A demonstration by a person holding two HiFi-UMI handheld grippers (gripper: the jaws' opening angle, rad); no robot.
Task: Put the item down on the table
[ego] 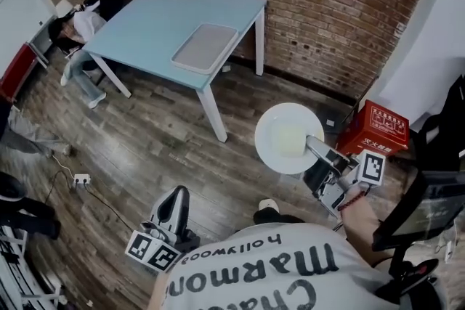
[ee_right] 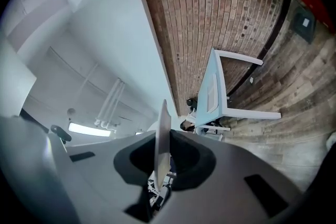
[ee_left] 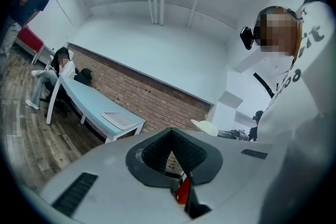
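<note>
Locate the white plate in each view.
Head view: plate lower right of centre, held by the right hand-held gripper.
Left gripper view: plate small, right of centre, above the jaws.
Right gripper view: plate edge-on between the jaws.
Shared landmark: the blue table.

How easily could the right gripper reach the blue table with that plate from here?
Probably not yet. The right gripper holds the white plate over the wooden floor, clearly short of the table. Only floor lies between them, so the person would likely have to step closer first.
</note>
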